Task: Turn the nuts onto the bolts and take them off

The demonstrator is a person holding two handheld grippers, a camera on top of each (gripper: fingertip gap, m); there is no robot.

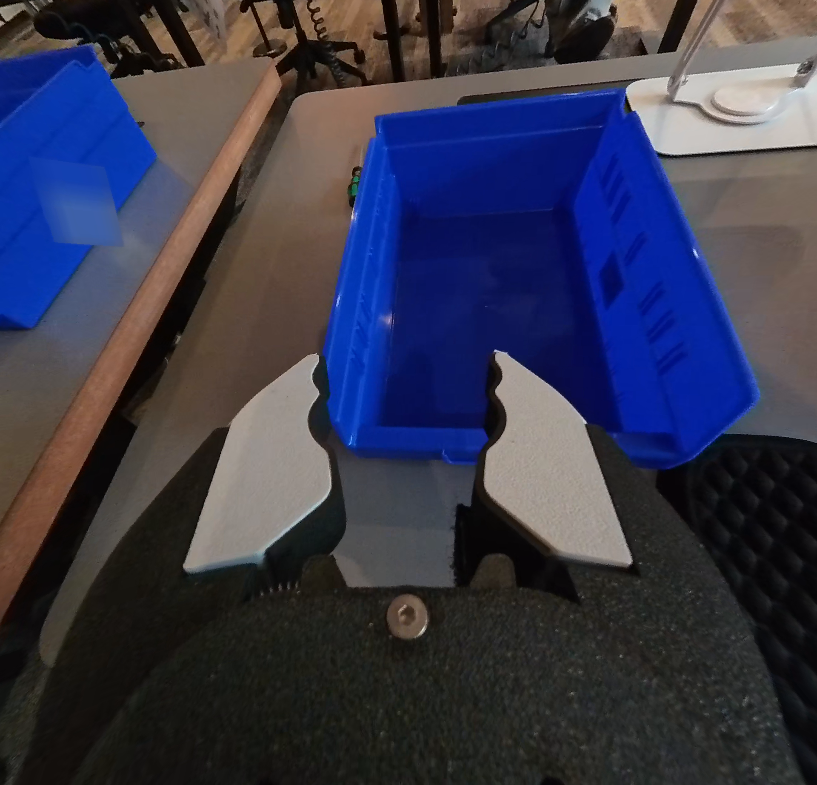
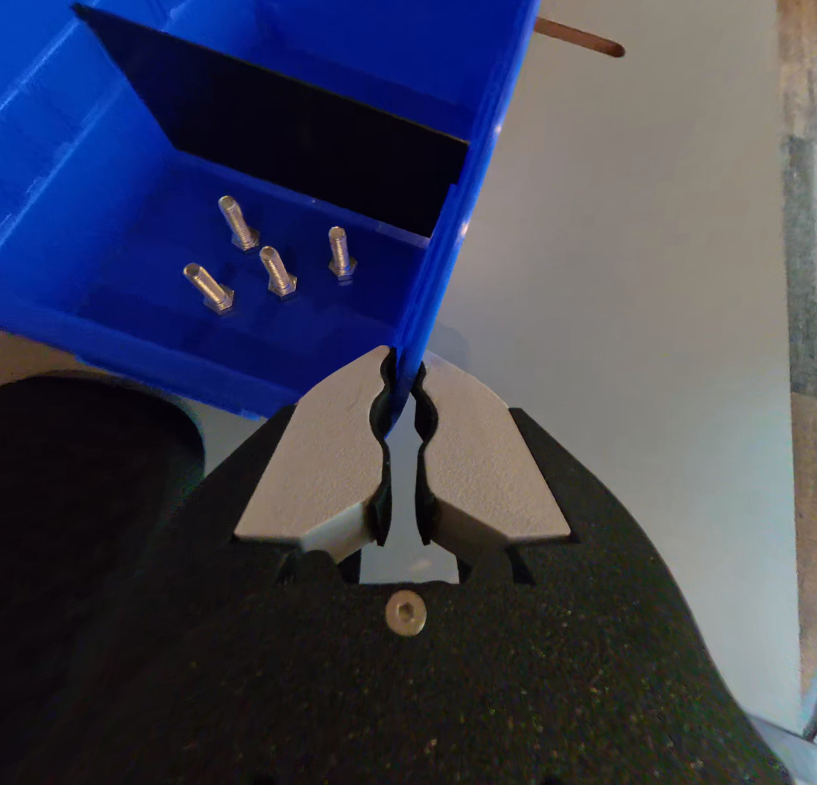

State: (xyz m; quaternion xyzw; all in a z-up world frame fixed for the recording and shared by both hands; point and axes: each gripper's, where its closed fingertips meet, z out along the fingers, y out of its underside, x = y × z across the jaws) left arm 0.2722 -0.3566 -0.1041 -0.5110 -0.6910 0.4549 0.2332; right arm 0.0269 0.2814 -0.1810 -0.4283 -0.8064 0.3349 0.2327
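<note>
Across the grey worktop (image 1: pixel 274 277) sit two separate setups, one per view. Left wrist view: the left gripper (image 1: pixel 406 357) hovers with jaws spread wide and empty, straddling the near left corner of an empty blue bin (image 1: pixel 486 175); its left finger sits outside the bin wall at about 8 o'clock of the bin, its right finger over the bin's floor near 6 o'clock. It grips nothing. The pose is pitched downward, looking along the bin's length toward 12 o'clock. Judgement: it waits, or lines up to take the corner wall. A second blue bin (image 1: pixel 66 180) stands on a neighbouring surface at 9 o'clock, a white lamp base (image 1: pixel 729 113) at 1 o'clock, black foam padding (image 1: pixel 751 520) at 4 o'clock. Right wrist view: the right gripper (image 2: pixel 404 357) has its jaws pinched on the thin side wall of a divided blue bin (image 2: pixel 442 233), near its front corner, likely to steady or shift the bin so the hardware is reachable. Four bolts (image 2: pixel 276 273) stand head-down, threads up, in the near compartment at about 10 o'clock of the jaws, in front of a black divider (image 2: pixel 287 135). No nuts are visible in either view. A brown rod (image 2: pixel 583 40) lies beyond the bin at 1 o'clock.
</note>
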